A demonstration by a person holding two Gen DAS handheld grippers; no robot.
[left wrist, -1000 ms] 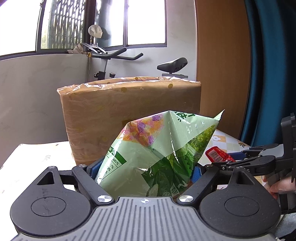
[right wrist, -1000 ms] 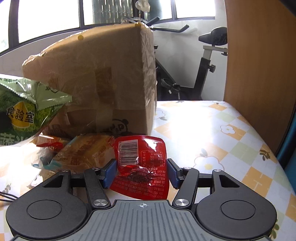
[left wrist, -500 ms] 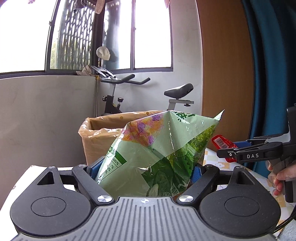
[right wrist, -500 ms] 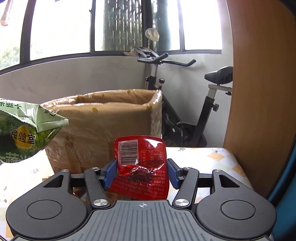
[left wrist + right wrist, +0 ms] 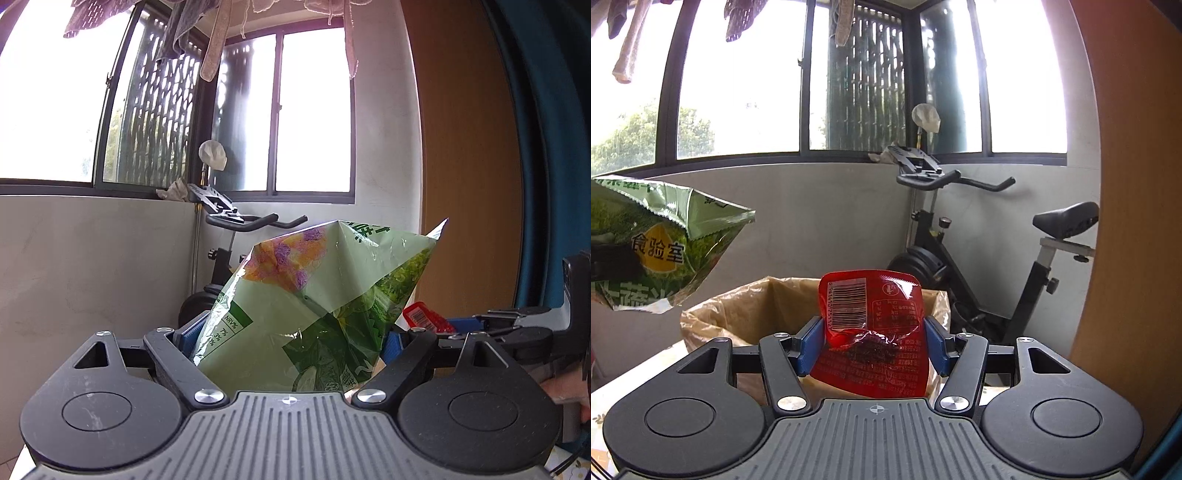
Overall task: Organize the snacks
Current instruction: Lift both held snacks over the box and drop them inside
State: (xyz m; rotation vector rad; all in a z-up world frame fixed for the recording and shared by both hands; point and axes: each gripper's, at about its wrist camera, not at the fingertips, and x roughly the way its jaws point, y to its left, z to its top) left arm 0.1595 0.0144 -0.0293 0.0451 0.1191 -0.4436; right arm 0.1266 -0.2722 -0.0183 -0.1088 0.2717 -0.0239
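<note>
Windows and an exercise bike [image 5: 979, 258] now fill both views: both claws have risen above the open cardboard box [image 5: 746, 314]. Left claw [image 5: 291, 339], spread wide, grips the green chip bag [image 5: 314, 314]; right claw [image 5: 873, 339], half closed, pinches the red packet [image 5: 871, 332], so dropping them in looks next.

Left tongs [image 5: 290, 338] clamped on green snack bag [image 5: 314, 310], bag upright. Right tongs [image 5: 476, 325] at right edge, pinching red packet [image 5: 424, 317]. Exercise bike [image 5: 229, 236], window [image 5: 280, 110] behind.

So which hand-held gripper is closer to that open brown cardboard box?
Right, it seems. The right hand-held gripper, holding a red snack packet, is just before the open brown cardboard box. The left hand-held gripper, holding a green snack bag, is beside it; its view shows no box.
</note>
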